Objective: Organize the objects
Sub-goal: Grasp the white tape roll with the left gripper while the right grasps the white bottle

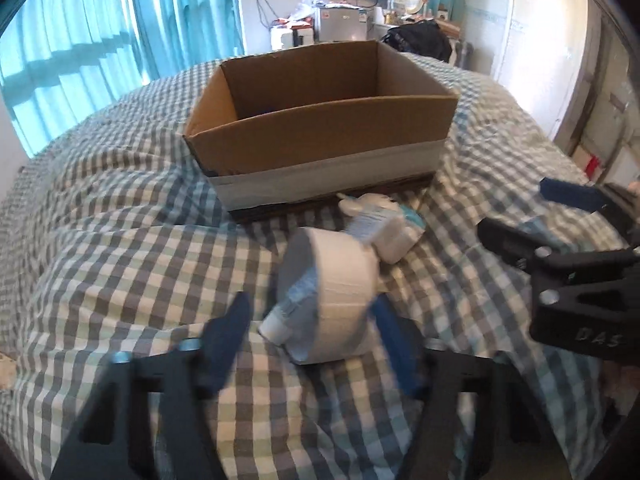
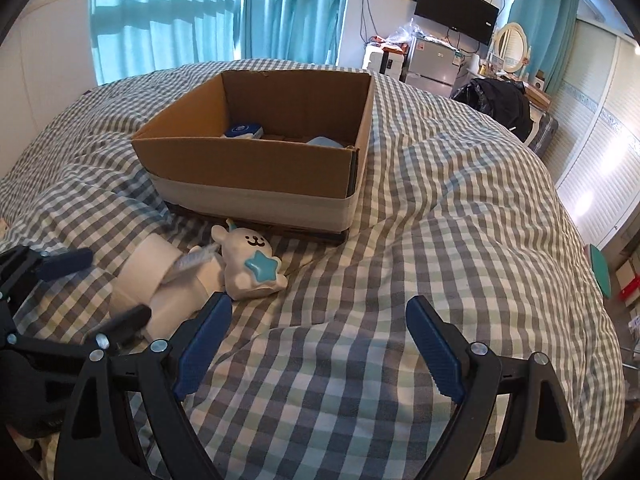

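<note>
A white tape roll (image 1: pixel 336 292) lies on the checked bedspread with a small tube (image 1: pixel 288 312) poking through its hole. My left gripper (image 1: pixel 316 316) is open, its blue pads on either side of the roll, the right pad close against it. The roll also shows in the right wrist view (image 2: pixel 152 276). A white plush toy with a blue star (image 2: pixel 252 268) lies just beyond it, in front of an open cardboard box (image 2: pixel 256 168). The box holds a blue round tin (image 2: pixel 242 131) and a light blue item (image 2: pixel 326 142). My right gripper (image 2: pixel 316 336) is open and empty over bare bedspread.
The checked bedspread (image 2: pixel 440 240) is rumpled, with folds left of the box. Beyond the bed are turquoise curtains (image 2: pixel 180 12), a small fridge (image 2: pixel 434 64), a wall TV (image 2: pixel 456 10) and a black bag (image 2: pixel 500 100). White wardrobe doors (image 2: pixel 592 148) stand on the right.
</note>
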